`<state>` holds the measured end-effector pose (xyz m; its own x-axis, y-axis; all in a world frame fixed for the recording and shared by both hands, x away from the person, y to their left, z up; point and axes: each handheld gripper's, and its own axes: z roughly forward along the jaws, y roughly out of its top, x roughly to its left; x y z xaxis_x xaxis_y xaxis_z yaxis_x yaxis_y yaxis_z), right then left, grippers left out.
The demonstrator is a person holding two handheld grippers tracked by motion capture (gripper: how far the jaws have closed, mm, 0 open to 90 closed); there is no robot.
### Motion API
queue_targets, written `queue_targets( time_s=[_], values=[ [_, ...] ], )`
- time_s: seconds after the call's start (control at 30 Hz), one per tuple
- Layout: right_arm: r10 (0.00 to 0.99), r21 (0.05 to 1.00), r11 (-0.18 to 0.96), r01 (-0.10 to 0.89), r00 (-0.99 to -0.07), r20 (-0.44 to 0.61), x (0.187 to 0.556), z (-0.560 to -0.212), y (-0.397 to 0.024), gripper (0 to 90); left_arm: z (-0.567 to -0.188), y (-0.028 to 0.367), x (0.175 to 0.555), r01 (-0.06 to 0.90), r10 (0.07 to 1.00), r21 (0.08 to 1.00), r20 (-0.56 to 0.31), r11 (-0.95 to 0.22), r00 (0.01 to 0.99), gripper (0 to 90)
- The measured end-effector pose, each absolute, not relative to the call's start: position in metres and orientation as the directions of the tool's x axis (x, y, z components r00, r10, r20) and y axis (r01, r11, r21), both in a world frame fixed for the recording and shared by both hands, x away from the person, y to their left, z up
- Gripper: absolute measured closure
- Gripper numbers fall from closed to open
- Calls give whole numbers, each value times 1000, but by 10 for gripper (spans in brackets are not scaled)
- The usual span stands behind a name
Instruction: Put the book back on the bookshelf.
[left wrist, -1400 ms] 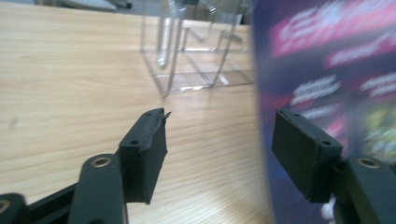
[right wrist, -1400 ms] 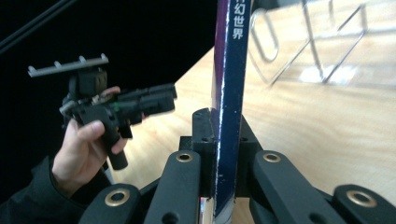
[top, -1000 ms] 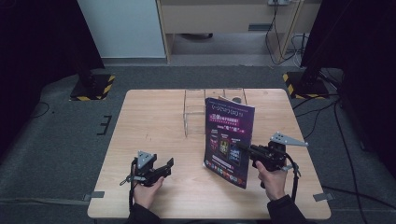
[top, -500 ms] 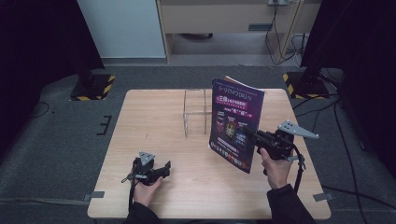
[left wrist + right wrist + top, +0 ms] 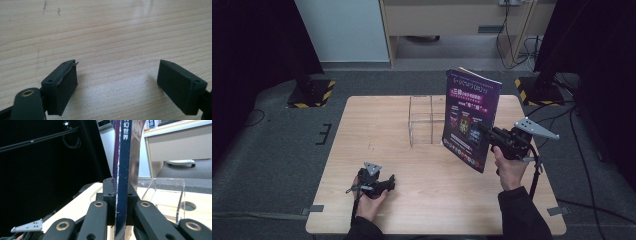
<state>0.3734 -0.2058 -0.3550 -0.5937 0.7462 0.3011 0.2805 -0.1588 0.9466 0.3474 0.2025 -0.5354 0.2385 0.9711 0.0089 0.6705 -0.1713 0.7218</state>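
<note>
Two jaws of the right gripper (image 5: 121, 202) clamp a book (image 5: 121, 170) with spine reading, seemingly, "幻世界".

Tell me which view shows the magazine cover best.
High view: the magazine stands upright above the table, purple cover facing the camera, clamped in the right hand-held gripper. Right gripper view shows its spine edge-on between the pads. Left gripper view looks at bare wood.

A light wooden table (image 5: 382, 130) stands on grey carpet (image 5: 277, 150), its grain marked by a few small dark specks toward 9 o'clock. Beyond its 12 o'clock edge a pale wooden cabinet (image 5: 452, 17) stands against the wall, with a white panel (image 5: 344, 30) to its left. Two black stand feet with yellow-black hazard stripes sit at 10 o'clock (image 5: 312, 93) and 2 o'clock (image 5: 537, 90), with cables (image 5: 512, 35) trailing near the latter.
</note>
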Motion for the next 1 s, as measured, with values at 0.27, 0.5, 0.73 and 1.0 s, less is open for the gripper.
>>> queue_targets(
  time_s=[0.27,0.5,0.73,1.0],
  values=[
    [776,955,-160,250,-566,279,379,-346,-209,843,-536,202,348,674,972,720,7,-168,235,116],
    [801,958,-181,221,-533,274,386,-340,-216,843,-536,202,349,675,972,719,5,-168,236,110],
    [823,961,-190,199,-502,267,392,-334,-224,843,-536,202,349,675,972,718,4,-167,237,107],
    [844,964,-194,182,-469,259,399,-330,-230,843,-536,202,349,676,971,718,2,-167,237,102]
  ],
)
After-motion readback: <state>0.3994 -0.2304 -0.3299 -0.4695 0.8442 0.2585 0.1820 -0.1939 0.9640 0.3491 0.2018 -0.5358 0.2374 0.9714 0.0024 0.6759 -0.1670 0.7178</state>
